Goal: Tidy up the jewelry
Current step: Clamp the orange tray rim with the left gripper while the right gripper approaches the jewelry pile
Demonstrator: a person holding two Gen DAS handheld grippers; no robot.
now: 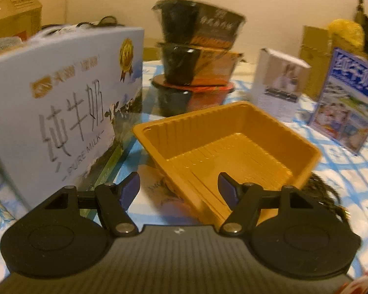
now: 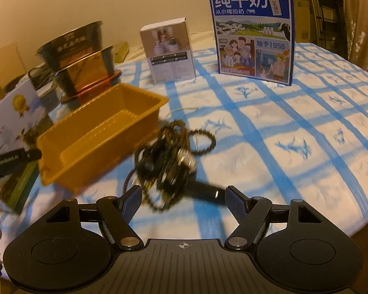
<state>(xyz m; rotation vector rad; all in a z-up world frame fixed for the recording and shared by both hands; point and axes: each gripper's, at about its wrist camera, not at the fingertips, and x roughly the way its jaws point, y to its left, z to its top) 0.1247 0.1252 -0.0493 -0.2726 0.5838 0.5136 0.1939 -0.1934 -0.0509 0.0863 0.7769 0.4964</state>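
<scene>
An empty orange plastic tray [image 1: 233, 144] sits on the blue-checked tablecloth; it also shows in the right wrist view [image 2: 98, 134]. A tangled pile of dark beaded jewelry [image 2: 169, 154] lies just right of the tray, with a watch-like piece and a black strap [image 2: 203, 188] in it; its edge shows in the left wrist view [image 1: 323, 191]. My left gripper [image 1: 179, 188] is open and empty, straddling the tray's near corner. My right gripper [image 2: 181, 201] is open and empty, just in front of the jewelry pile.
A large pale milk carton box [image 1: 61, 103] stands left of the tray. Stacked black bowls [image 1: 196, 56] are behind it. A small white box [image 2: 169, 54] and a blue milk box [image 2: 254, 31] stand farther back. The other gripper's body [image 2: 9, 164] is at the left edge.
</scene>
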